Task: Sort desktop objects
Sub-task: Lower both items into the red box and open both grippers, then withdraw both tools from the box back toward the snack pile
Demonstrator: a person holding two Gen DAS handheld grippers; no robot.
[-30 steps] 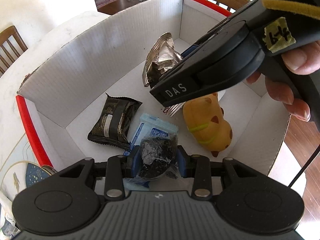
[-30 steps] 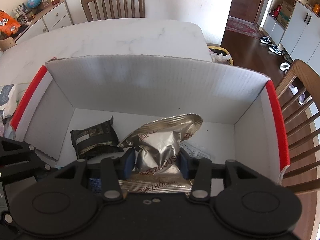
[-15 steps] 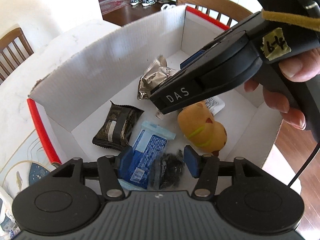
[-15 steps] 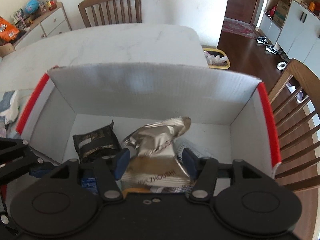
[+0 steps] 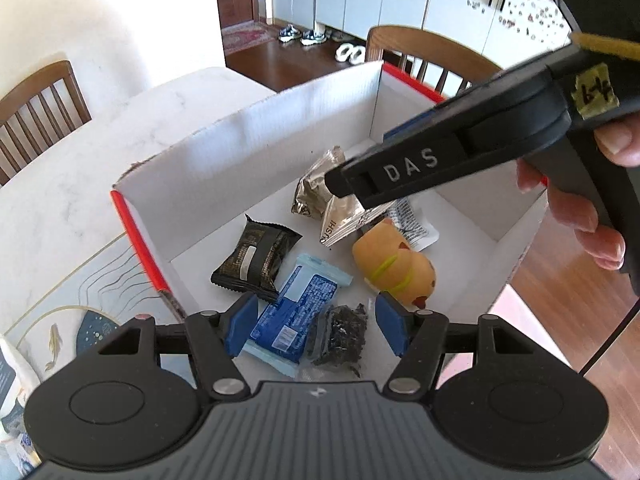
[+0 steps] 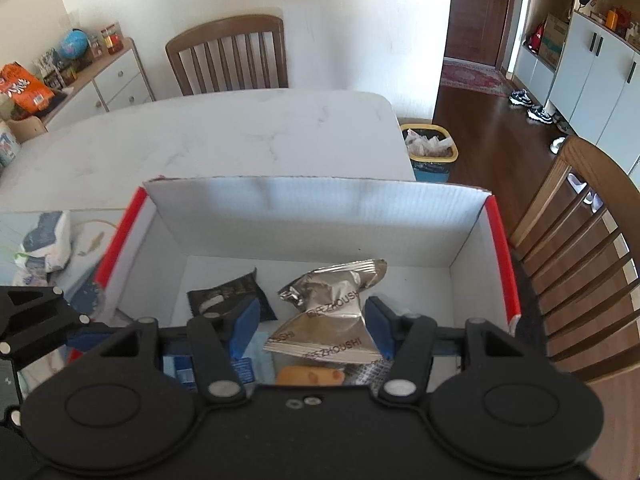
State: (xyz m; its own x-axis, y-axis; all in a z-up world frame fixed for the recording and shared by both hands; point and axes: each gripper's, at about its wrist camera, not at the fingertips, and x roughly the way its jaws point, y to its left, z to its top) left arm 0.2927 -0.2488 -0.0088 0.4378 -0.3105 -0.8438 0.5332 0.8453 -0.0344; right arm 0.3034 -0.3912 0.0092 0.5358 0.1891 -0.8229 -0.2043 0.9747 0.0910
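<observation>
Both jaws spread wide and gripping nothing: left gripper (image 5: 316,330) and right gripper (image 6: 312,328) hang over the white corrugated cardboard box with red rim edges (image 5: 208,168), which sits at the table's edge next to a wooden chair (image 6: 576,248).

Box floor, near to far, left view:
- Clear bag of dark dried bits (image 5: 340,336), by the near wall, partly on top of the blue-and-white flat snack packet (image 5: 296,312). Both light and floppy; film looks slippery. Pinch at a sealed end, not the middle.
- Yellow-orange soft animal toy with green band (image 5: 394,268), towards the right wall. Squashy, grab across the body.
- Black foil snack pouch with gold print (image 5: 254,258), towards the left wall. Light, crinkly; take a crimped edge.
- Crumpled silver foil pouch (image 6: 336,312), mid-floor, directly under the right gripper; puffy, would likely slide out of a weak pinch.

Obstructions: tall box walls limit side approach; the two grippers crowd each other over the box. Outside the left wall: white-and-blue wrapped bundle (image 6: 44,240) on a patterned mat (image 5: 80,300).
</observation>
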